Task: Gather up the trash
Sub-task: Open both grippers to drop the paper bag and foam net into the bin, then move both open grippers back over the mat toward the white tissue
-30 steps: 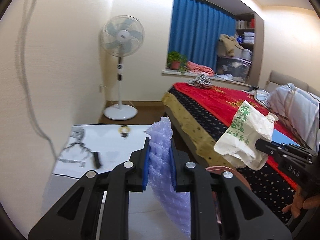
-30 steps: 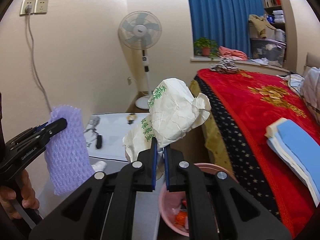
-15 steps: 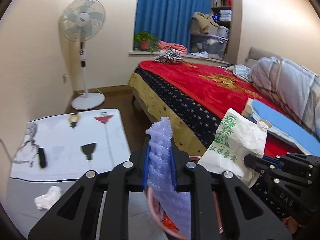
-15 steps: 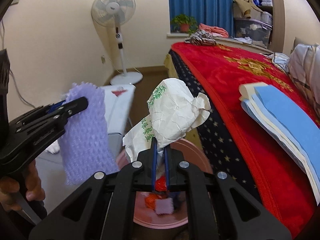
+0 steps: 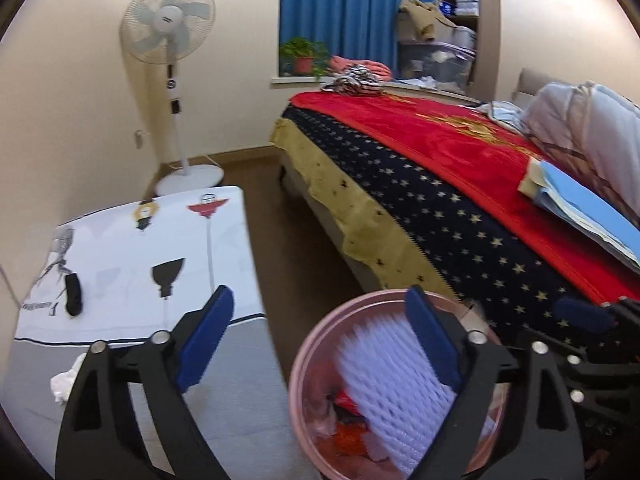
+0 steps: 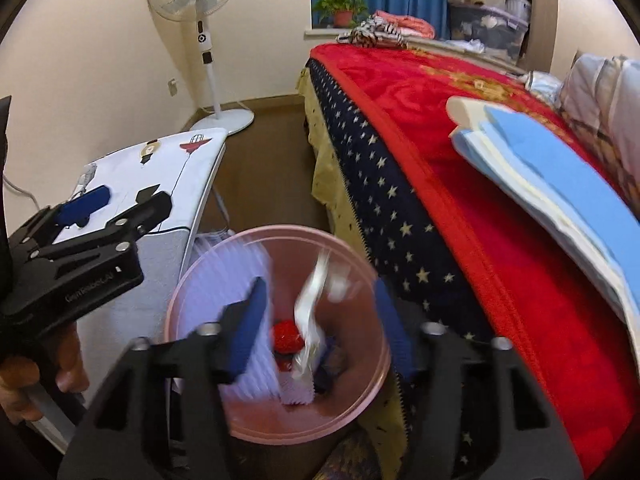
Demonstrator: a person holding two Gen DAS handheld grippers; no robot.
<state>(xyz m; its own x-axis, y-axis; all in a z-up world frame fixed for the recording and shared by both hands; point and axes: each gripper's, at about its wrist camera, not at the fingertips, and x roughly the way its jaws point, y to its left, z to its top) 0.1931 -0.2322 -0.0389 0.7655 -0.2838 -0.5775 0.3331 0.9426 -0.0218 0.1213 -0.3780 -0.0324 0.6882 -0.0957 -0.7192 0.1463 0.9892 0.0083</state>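
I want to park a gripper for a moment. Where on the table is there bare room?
The grey near part of the table is bare between the crumpled tissue at its left edge and the bin. On the white cloth, only the black object lies at left. The bin is crowded with trash.

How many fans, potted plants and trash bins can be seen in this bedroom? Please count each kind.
White pedestal fan: 1
Green potted plant in a red pot: 1
Pink round plastic bin: 1
Total: 3
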